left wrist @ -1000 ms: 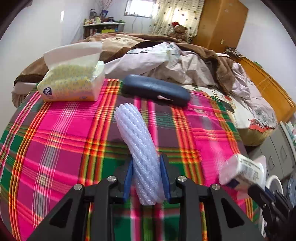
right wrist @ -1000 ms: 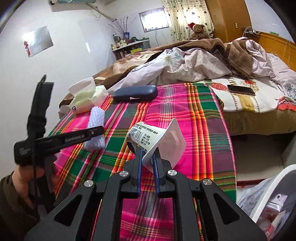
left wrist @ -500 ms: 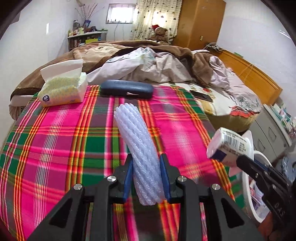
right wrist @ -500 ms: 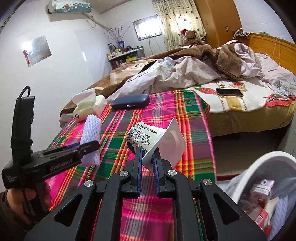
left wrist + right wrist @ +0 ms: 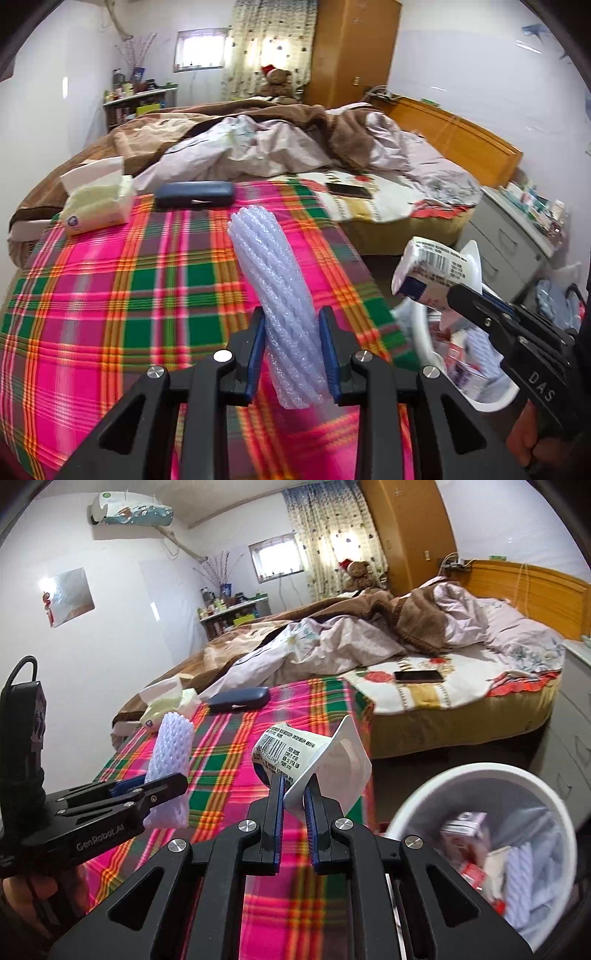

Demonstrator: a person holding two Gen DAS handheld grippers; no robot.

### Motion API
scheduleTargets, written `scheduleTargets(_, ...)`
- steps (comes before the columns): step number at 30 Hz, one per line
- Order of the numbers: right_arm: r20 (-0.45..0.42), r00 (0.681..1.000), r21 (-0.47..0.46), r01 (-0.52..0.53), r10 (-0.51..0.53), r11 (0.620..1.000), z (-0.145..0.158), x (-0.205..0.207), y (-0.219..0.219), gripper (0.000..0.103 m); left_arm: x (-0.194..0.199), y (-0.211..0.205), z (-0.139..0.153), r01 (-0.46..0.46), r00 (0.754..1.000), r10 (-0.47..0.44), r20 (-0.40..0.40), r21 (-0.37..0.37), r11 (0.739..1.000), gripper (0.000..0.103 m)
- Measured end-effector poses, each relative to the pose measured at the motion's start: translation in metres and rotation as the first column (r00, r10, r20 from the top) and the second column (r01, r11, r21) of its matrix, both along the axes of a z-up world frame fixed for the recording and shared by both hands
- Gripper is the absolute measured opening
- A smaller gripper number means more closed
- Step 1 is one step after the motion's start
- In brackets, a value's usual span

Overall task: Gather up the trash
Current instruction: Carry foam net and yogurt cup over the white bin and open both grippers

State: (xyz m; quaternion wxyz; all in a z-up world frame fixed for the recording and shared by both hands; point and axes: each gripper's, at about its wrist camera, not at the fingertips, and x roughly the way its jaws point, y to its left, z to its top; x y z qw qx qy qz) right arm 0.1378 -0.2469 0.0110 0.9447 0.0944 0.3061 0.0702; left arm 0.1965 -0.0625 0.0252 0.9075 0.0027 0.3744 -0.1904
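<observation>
My left gripper [image 5: 291,343] is shut on a white foam net sleeve [image 5: 273,291], which stands up between the blue pads above the plaid blanket [image 5: 110,302]. In the right wrist view the same foam net sleeve [image 5: 170,771] shows at the left, in the left gripper [image 5: 147,794]. My right gripper [image 5: 293,797] is shut on the rim of an empty white yogurt cup [image 5: 314,760] with a barcode label. That yogurt cup [image 5: 432,269] hangs over the white trash bin [image 5: 491,398] at the right. The trash bin [image 5: 480,771] sits low right and holds several wrappers.
On the blanket's far side lie a tissue pack [image 5: 96,206] and a dark blue case [image 5: 194,194]. A phone [image 5: 417,675] rests on the bed beyond, among rumpled bedding [image 5: 266,147]. Grey drawers [image 5: 509,240] stand right of the bin. A hand [image 5: 524,439] grips the right tool.
Both grippers have swung to the right and risen, still holding their items. The trash bin has come into fuller view, with the yogurt cup now close over it.
</observation>
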Motion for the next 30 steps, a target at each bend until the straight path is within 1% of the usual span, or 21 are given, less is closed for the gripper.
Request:
scheduleTargets(9, 0.024, 0.996, -0.023, 0.092, -0.091, 0.996, 0.003, -0.023, -0.034, 0.011, -0.028, -0.055, 0.000, 0.117, 0.993, -0.117, 0.003, 0.000, 0.993, 0.030)
scheduleTargets(14, 0.020, 0.987, -0.021, 0.159, -0.158, 0.987, 0.001, -0.034, -0.063, 0.011, -0.037, -0.082, -0.003, 0.170, 0.985, -0.170, 0.000, -0.002, 0.985, 0.030)
scheduleTargets(20, 0.013, 0.976, -0.027, 0.218, -0.218, 0.975, 0.000, -0.046, -0.086, 0.011, -0.045, -0.113, -0.006, 0.225, 0.974, -0.225, -0.007, 0.002, 0.974, 0.030)
scheduleTargets(26, -0.010, 0.961, -0.059, 0.275, -0.276, 0.960, -0.008, -0.053, -0.104, 0.011, -0.050, -0.146, -0.016, 0.284, 0.958, -0.284, -0.028, 0.021, 0.959, 0.030)
scheduleTargets(28, -0.029, 0.956, -0.063, 0.290, -0.292, 0.955, -0.013, -0.054, -0.112, 0.011, -0.054, -0.157, -0.020, 0.301, 0.953, -0.300, -0.032, 0.038, 0.953, 0.030)
scheduleTargets(30, -0.048, 0.951, -0.070, 0.303, -0.306, 0.950, -0.018, -0.054, -0.118, 0.011, -0.055, -0.165, -0.025, 0.319, 0.947, -0.317, -0.046, 0.039, 0.947, 0.030)
